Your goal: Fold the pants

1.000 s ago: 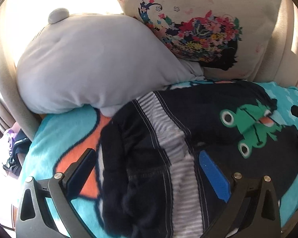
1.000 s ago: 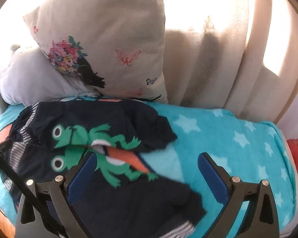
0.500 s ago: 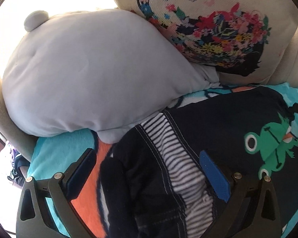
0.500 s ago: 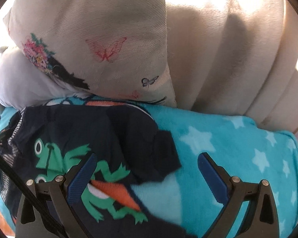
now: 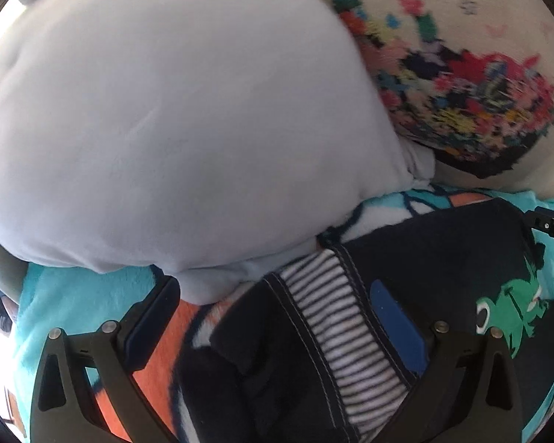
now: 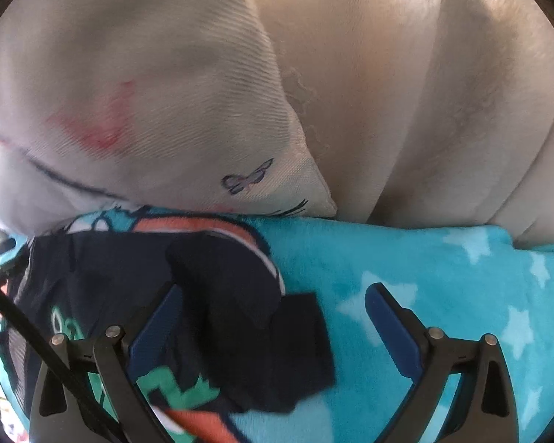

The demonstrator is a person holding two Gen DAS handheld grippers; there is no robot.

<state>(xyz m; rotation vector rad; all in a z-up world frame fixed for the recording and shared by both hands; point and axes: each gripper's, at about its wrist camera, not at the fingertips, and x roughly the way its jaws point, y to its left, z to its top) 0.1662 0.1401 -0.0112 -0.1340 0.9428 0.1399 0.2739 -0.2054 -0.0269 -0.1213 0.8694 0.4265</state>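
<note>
1. Pants (image 5: 417, 258) lie bunched on teal blanket (image 6: 443, 265), just in front of grey pillow (image 5: 173, 118); striped waistband (image 5: 328, 313) exposed.
2. Left gripper (image 5: 277, 332) spread wide over waistband, gripping nothing.
3. Right gripper (image 6: 273, 328) also wide, over the leg end away from the pillow, empty.
4. Progress, judging by the crumpled lay: early. No neat fold yet; grasp, flatten and fold remain.

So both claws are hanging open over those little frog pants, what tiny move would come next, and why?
Probably the left claw drops slightly and closes on the striped waistband. Its fingers are open with the band between them. The right claw is open too, straddling the dark pants edge on the blue blanket, so neither holds cloth yet.
</note>
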